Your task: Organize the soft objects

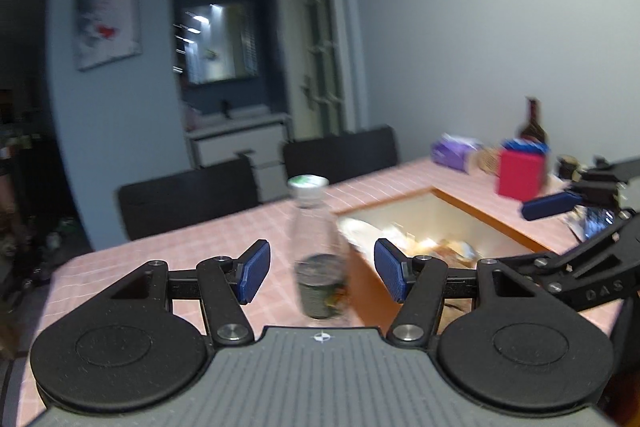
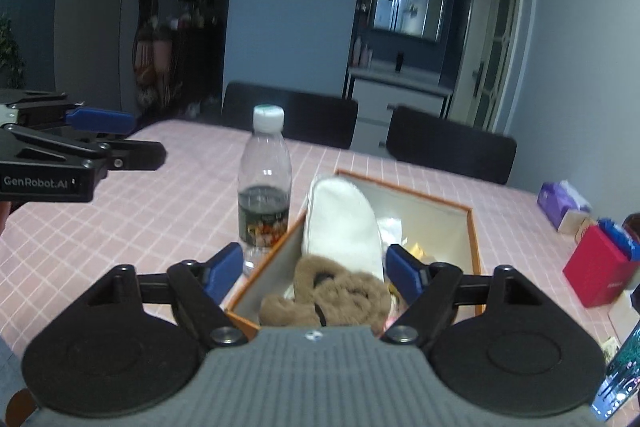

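Both grippers raised above the tabletop (image 2: pixel 140 203), covered with a pink checked cloth. Left gripper (image 1: pixel 320 269): fingers (image 1: pixel 254 271) spread apart, released, nothing between the pads; only the blurred plastic bottle (image 1: pixel 318 247) seen farther ahead through the gap. Right gripper (image 2: pixel 316 273): fingers (image 2: pixel 404 277) also apart, released, gripping nothing. Below and ahead of the right gripper, an open box (image 2: pixel 474 227) with an orange rim, standing on the tabletop just beside the bottle. Inside the box, a brown plush toy (image 2: pixel 336 297) at the near corner, and a white soft slipper (image 2: pixel 344 223) leaning behind it, touching it. At the right of the box, well apart, a red carton (image 2: pixel 596 267) and a purple tissue pack (image 2: pixel 560 201).
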